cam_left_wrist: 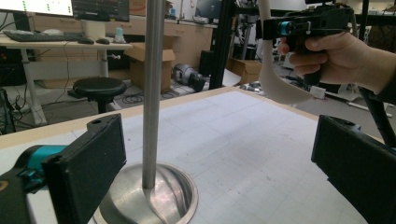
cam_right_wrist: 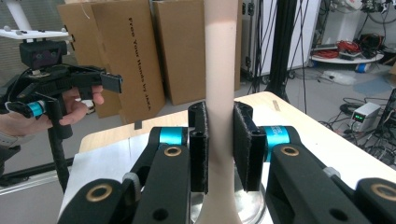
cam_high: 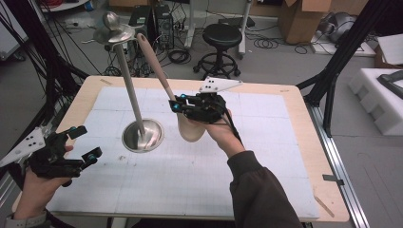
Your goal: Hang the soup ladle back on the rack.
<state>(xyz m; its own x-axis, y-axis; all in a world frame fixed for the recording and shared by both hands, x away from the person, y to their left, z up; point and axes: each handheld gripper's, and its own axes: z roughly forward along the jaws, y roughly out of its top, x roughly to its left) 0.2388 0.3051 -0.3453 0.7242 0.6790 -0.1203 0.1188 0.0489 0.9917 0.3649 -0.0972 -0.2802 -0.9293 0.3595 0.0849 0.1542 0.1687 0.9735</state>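
A steel stand has a round base [cam_high: 142, 136] on the white mat and a tall pole [cam_high: 133, 90] with a disc top [cam_high: 114, 34]. A beige long-handled utensil [cam_high: 157, 66] leans in the air, its broad head [cam_high: 191, 128] low and its handle tip beside the disc. My right gripper [cam_high: 177, 102] is shut on the handle [cam_right_wrist: 222, 70], with both pads pressed against it [cam_right_wrist: 220, 149]. My left gripper [cam_high: 87, 141] hovers open at the table's left edge. Its jaws [cam_left_wrist: 219, 158] frame the pole [cam_left_wrist: 152, 93] from a distance, holding nothing.
A black stool [cam_high: 221, 35] and computer cases stand beyond the table's far edge. Cardboard boxes [cam_right_wrist: 140, 51] line the floor off one side. A black frame leg [cam_high: 332, 80] rises at the table's right corner.
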